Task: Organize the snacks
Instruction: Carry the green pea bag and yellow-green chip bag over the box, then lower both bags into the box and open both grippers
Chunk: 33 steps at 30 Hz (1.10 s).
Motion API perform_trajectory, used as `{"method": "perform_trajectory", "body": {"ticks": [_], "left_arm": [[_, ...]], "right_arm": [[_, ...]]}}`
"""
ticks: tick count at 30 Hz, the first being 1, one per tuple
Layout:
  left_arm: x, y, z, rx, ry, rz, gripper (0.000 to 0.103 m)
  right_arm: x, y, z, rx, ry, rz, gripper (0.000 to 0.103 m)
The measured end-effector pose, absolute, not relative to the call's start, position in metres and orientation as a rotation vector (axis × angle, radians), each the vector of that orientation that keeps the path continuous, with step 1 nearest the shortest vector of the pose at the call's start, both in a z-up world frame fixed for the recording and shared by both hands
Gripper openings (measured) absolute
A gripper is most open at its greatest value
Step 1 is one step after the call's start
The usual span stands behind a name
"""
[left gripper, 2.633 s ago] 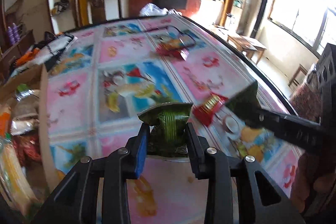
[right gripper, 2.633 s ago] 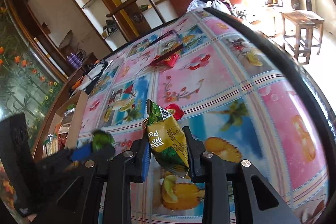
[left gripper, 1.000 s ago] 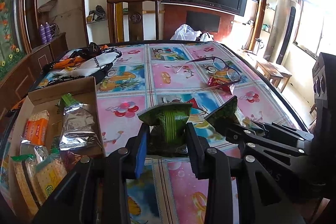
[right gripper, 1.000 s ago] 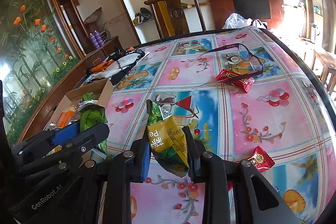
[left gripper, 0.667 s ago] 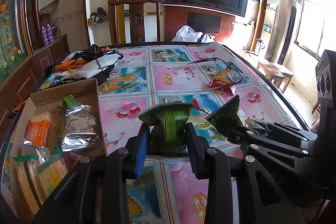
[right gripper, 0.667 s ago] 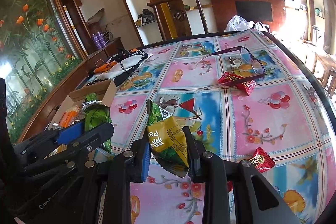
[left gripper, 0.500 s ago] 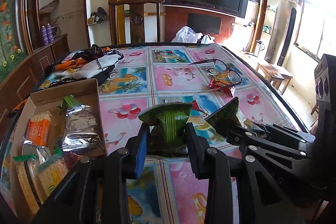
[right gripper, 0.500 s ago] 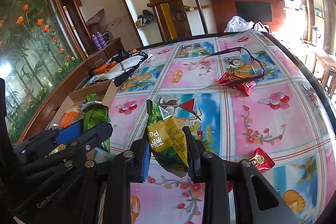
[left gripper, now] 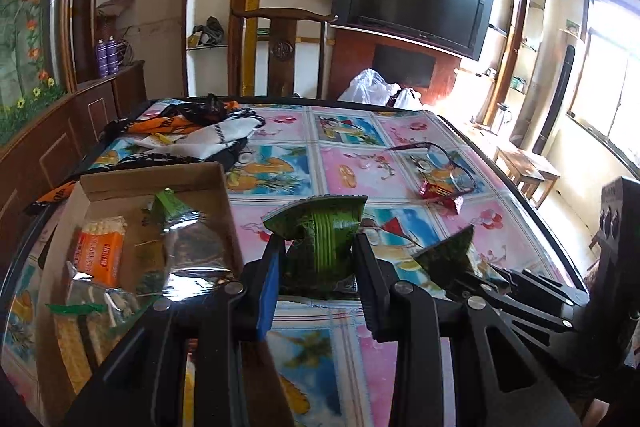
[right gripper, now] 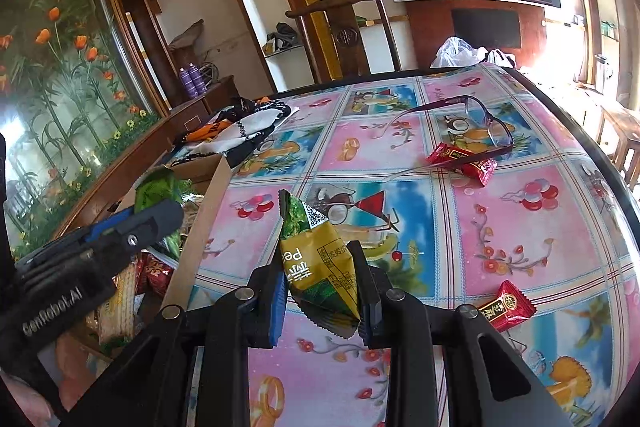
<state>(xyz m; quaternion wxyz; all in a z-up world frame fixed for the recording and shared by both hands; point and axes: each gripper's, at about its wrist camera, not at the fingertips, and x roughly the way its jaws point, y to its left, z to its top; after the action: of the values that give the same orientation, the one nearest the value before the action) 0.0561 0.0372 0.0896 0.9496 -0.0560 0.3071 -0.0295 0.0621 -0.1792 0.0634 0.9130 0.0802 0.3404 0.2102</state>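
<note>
My left gripper (left gripper: 316,263) is shut on a green snack packet (left gripper: 320,239) and holds it above the table, just right of the cardboard box (left gripper: 224,203). The box holds several snacks: an orange packet (left gripper: 100,253), a silver bag (left gripper: 188,251) and crackers. My right gripper (right gripper: 322,279) is shut on a yellow-green snack packet (right gripper: 316,259) above the table, right of the box's wall (right gripper: 200,227). The left gripper (right gripper: 132,227) shows over the box in the right wrist view. Two red candies (right gripper: 464,161) (right gripper: 506,311) lie on the tablecloth.
Glasses (right gripper: 472,123) lie on the far red candy. A pile of black, white and orange cloth (left gripper: 200,133) lies at the table's far left. A wooden chair (left gripper: 284,51) stands behind the table. The table edge (right gripper: 600,163) curves along the right.
Both grippers have swung left and nearer to the cardboard box, each still holding its packet. The left gripper now sits over the box's right wall.
</note>
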Motion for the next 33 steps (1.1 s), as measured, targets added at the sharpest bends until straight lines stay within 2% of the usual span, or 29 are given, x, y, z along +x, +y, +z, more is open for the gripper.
{"method": "perform_trajectory", "body": {"ticks": [21,33], "left_arm": [[0.06,0.13,0.093,-0.242,0.622,0.088,0.034],[0.066,0.182,0.082,-0.31,0.686,0.169,0.033]], "right_arm": [[0.051,-0.101,0.075,0.178,0.711,0.574,0.03],[0.055,-0.031,0.074,0.141,0.75,0.674,0.03]]}}
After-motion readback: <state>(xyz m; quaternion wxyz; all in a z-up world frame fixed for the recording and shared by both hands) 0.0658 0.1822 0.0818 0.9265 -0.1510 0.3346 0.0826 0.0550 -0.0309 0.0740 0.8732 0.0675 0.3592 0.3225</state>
